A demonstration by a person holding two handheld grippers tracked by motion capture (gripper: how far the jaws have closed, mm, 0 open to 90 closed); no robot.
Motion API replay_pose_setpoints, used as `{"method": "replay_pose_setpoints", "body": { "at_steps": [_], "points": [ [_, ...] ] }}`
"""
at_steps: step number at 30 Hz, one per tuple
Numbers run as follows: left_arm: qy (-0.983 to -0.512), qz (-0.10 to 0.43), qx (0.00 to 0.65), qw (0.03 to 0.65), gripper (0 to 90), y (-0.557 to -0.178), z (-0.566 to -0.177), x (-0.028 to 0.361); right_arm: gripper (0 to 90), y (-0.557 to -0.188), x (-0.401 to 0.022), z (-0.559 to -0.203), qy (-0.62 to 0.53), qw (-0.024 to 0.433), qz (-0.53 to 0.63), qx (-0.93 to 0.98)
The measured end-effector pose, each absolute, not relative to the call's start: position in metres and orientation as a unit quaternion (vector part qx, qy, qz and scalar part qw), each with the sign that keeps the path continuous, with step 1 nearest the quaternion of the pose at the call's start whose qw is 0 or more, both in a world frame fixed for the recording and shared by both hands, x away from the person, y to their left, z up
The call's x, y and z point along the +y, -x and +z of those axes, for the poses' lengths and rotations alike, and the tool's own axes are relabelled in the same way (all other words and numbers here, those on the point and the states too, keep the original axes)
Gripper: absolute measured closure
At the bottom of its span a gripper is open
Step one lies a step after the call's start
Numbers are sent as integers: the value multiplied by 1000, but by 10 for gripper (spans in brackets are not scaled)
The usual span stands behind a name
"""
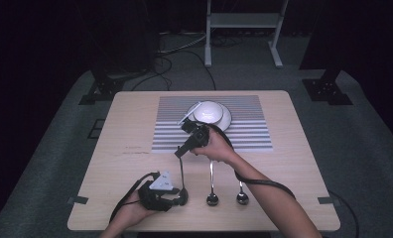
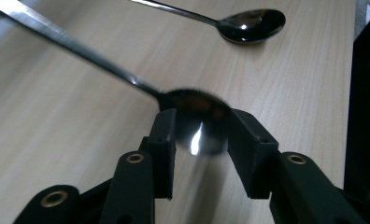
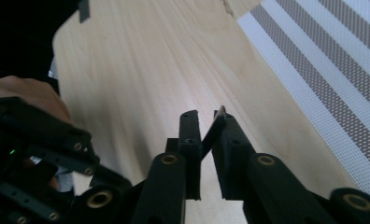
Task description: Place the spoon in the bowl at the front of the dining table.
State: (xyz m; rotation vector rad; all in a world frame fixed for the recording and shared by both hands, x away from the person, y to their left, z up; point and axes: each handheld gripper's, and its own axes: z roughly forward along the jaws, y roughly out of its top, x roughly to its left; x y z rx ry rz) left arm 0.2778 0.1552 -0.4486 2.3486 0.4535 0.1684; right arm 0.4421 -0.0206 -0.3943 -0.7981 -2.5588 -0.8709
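The leftmost of three metal spoons (image 1: 181, 171) lies near the table's front edge. Its bowl (image 2: 197, 105) sits between the jaws of my left gripper (image 1: 182, 198) (image 2: 202, 135); the bowl looks blurred and the pads flank it without a clear press. My right gripper (image 1: 178, 152) (image 3: 206, 121) is shut on the tip of that spoon's thin handle (image 3: 214, 128), which stands slanted between its pads. In the right gripper view, the hand with the left gripper (image 3: 43, 154) shows at the lower left.
Two more metal spoons (image 1: 212, 198) (image 1: 242, 198) lie to the right, one of them (image 2: 253, 23) beyond the left jaws. A white upturned bowl (image 1: 208, 111) on a plate (image 1: 227, 119) with a white spoon (image 1: 189, 114) rests on the striped mat (image 1: 254, 124) (image 3: 323, 79).
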Motion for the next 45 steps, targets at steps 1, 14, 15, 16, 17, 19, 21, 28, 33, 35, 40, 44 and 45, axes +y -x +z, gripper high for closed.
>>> {"method": "replay_pose_setpoints", "body": {
  "at_steps": [1,14,15,16,17,19,21,28,33,35,40,44,45],
  "points": [
    [-908,64,184,370,589,-279,-447,160,848,-442,-21,-389,281,163,-306,-895],
    [-872,83,281,393,295,-294,-441,203,881,-448,-39,-345,308,133,-316,-887],
    [-872,83,281,393,286,-294,-441,203,881,-448,-39,-345,308,133,-316,-887],
    [-871,81,284,393,286,-295,-442,205,881,-449,-40,-344,311,134,-317,-886],
    [-869,80,292,392,255,-297,-443,207,881,-450,-44,-344,314,136,-320,-884],
    [-868,78,297,391,220,-298,-444,208,881,-451,-45,-344,316,135,-321,-883],
    [-867,77,300,390,190,-298,-444,209,881,-453,-47,-345,319,135,-322,-881],
    [-857,78,315,399,106,-300,-443,215,881,-459,-52,-344,331,136,-329,-874],
    [-854,79,322,402,76,-300,-443,217,881,-463,-57,-342,339,133,-335,-869],
    [-852,79,324,403,75,-300,-443,217,881,-464,-59,-341,342,129,-337,-868],
    [-852,80,326,401,37,-301,-444,218,881,-469,-65,-340,353,124,-340,-863],
    [-851,84,329,401,30,-301,-444,219,881,-473,-70,-338,361,119,-344,-859],
    [-852,85,328,400,30,-301,-443,219,881,-473,-70,-338,363,119,-345,-858]
  ]
}}
